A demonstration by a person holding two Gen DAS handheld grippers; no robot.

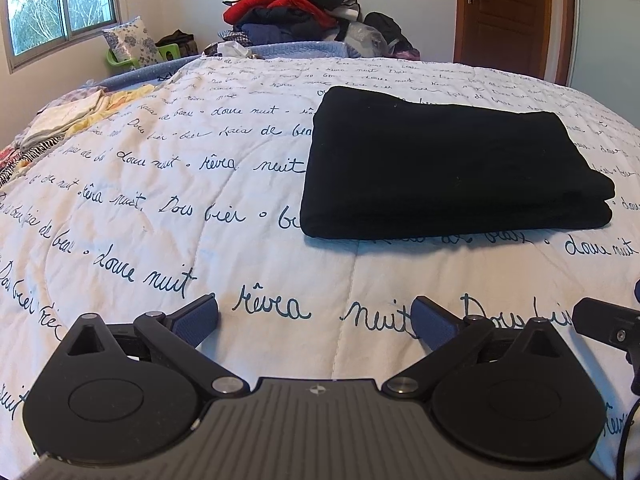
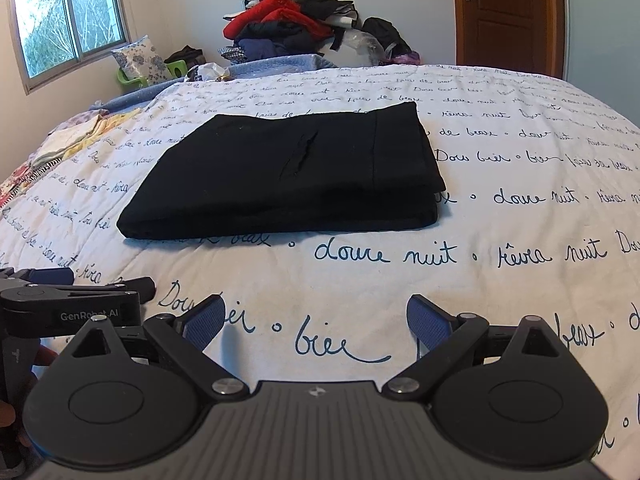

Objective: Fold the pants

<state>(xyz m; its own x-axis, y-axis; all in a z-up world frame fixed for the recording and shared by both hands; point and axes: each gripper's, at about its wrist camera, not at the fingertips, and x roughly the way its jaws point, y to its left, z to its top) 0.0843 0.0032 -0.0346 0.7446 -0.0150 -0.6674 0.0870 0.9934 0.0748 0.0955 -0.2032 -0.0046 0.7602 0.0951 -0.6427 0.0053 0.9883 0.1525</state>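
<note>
Black pants (image 2: 284, 176) lie folded in a flat rectangle on the bed quilt (image 2: 500, 280). Left gripper (image 1: 316, 320) and right gripper (image 2: 316, 322): jaws wide, holding nothing, just short of the pants.

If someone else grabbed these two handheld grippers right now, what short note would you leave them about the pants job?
Left gripper: open, empty, held above the quilt, short of the pants.
Right gripper: open, empty, likewise short of the pants and not touching them.
Black pants: lying on the quilt as a compact folded rectangle, layers stacked, edges fairly even.
Done: the folding looks finished.
Left: probably nothing more than a check of the edges, or moving the bundle aside. The clothes pile beyond the far edge of the bed may hold the next item, but that is a guess.
</note>
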